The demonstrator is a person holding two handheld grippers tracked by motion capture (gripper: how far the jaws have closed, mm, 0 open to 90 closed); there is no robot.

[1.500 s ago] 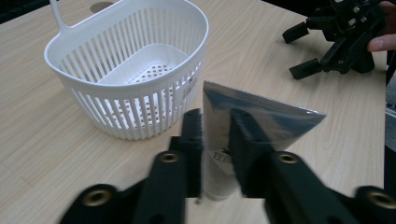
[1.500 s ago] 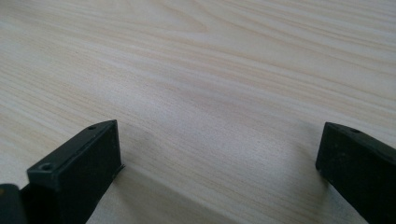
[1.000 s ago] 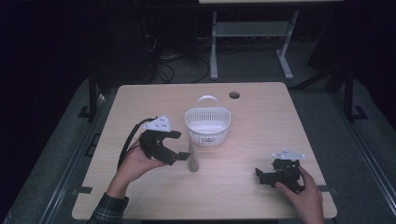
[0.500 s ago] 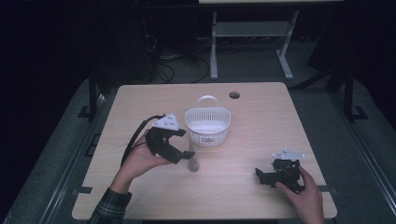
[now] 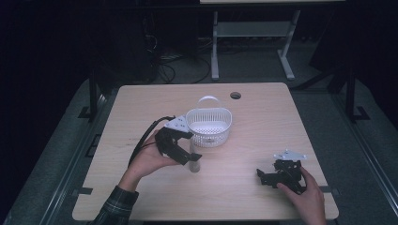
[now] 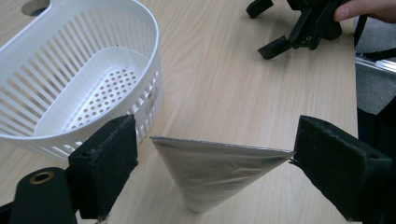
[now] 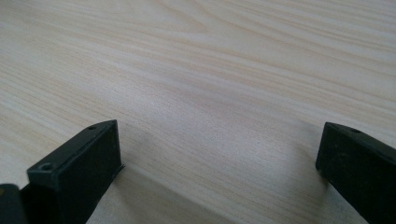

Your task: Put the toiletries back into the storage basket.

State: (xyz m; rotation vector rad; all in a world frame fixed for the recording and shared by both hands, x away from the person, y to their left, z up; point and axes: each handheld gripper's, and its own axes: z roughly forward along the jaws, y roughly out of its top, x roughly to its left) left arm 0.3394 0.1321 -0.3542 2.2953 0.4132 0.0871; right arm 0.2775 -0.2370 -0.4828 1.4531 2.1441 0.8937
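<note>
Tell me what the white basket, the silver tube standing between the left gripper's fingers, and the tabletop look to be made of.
White basket: moulded plastic, slightly glossy, judging by its thin slotted walls and perforated floor.
Silver tube: looks like metallised plastic or foil laminate; it has a soft sheen and a flat crimped top edge.
Tabletop: pale wood or wood-look laminate, matte, with printed or real grain lines. Which one is unclear.

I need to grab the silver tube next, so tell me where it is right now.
In the high view the silver tube stands upright left of the table's centre, just in front of the white basket, between the open jaws of the left gripper.
</note>
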